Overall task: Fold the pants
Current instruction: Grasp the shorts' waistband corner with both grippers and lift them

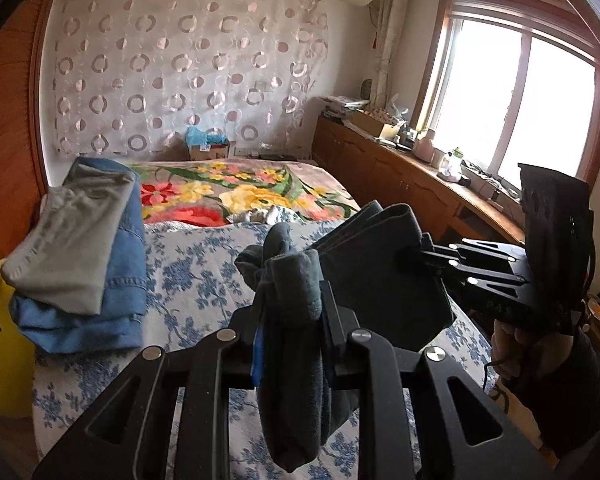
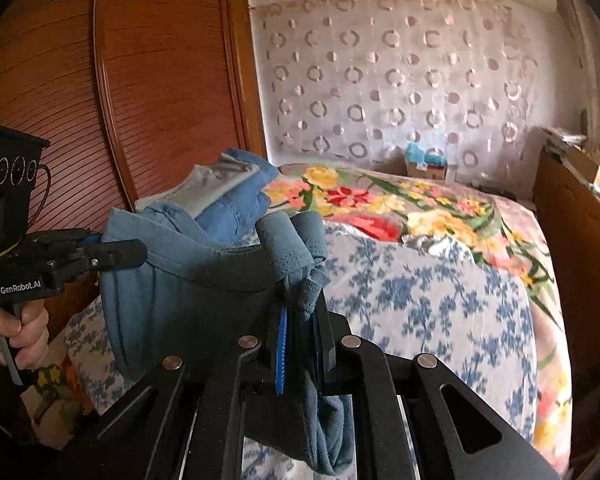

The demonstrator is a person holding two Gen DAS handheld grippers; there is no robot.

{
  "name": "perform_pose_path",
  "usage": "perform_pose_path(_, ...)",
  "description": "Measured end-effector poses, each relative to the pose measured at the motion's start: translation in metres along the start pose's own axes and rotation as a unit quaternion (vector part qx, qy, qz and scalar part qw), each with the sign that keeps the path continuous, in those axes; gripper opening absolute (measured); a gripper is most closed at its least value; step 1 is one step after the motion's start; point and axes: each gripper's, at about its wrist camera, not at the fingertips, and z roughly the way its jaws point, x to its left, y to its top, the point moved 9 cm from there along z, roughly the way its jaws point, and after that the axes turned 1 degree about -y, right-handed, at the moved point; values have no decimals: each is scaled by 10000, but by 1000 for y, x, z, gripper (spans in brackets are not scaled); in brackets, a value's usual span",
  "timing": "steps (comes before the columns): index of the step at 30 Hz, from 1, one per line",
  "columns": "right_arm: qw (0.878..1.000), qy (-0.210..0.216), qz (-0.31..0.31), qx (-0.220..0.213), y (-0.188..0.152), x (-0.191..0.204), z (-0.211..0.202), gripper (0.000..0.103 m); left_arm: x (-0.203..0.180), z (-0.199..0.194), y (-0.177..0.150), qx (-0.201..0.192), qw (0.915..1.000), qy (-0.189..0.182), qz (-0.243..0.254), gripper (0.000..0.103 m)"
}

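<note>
Above the bed [image 1: 204, 280], my left gripper [image 1: 290, 312] and right gripper [image 2: 304, 332] each pinch the dark, seemingly teal pants [image 1: 364, 264].

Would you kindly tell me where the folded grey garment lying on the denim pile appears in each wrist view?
Left wrist view: the grey garment lies far left, atop the denim pile.
Right wrist view: it sits left of centre, behind the held pants.
Shared landmark: the floral blanket just right of it.
</note>
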Motion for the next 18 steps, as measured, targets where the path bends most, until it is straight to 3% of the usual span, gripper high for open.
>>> perform_pose_path(18, 9976, 259, -530, -374, 62, 3, 64, 10, 72, -21, 53, -456, 9970, 621, -19, 23)
